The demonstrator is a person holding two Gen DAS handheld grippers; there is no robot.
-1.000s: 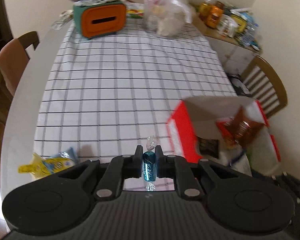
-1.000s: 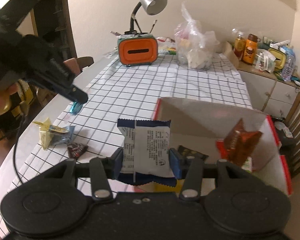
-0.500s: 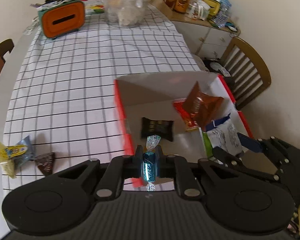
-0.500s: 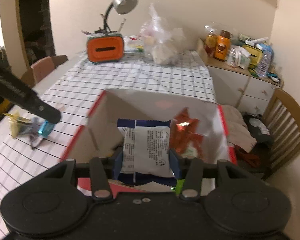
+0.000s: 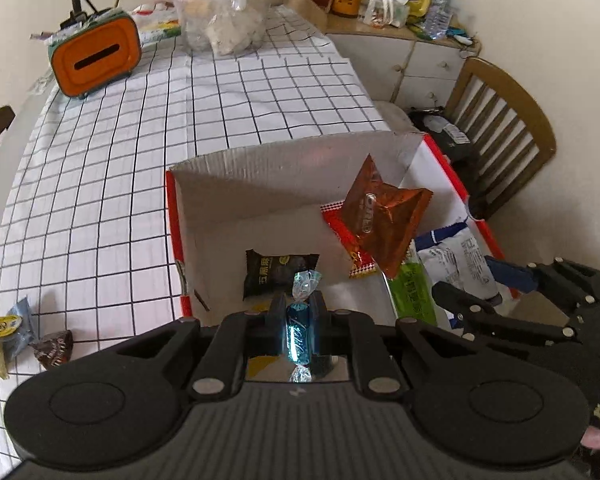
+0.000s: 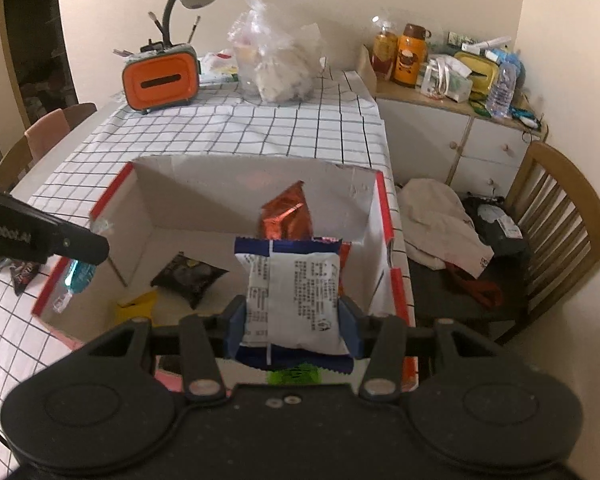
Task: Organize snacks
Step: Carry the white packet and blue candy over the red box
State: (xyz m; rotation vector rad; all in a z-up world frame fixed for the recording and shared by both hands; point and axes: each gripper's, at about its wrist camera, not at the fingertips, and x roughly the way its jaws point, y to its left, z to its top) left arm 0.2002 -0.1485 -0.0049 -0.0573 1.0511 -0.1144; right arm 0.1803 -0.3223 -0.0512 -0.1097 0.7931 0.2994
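My left gripper [image 5: 298,312] is shut on a blue wrapped candy [image 5: 298,334] and holds it over the near edge of the red and white cardboard box [image 5: 174,216]. My right gripper [image 6: 292,316] is shut on a white and blue snack packet [image 6: 294,300] above the box's [image 6: 112,192] near right side. Inside the box lie a black packet [image 5: 278,274], an orange foil packet [image 5: 384,216] and a green packet [image 5: 414,290]. The left gripper with the candy [image 6: 78,276] shows in the right wrist view.
Loose snacks lie on the checked tablecloth left of the box: a yellow and blue packet [image 5: 4,330] and a dark candy [image 5: 54,350]. An orange tissue holder [image 5: 94,60] and a plastic bag [image 5: 224,12] stand at the far end. A wooden chair [image 5: 500,128] stands right of the table.
Both grippers have moved right and forward over the box, each still holding its snack. The left one came from above the tablecloth to the box's near edge.
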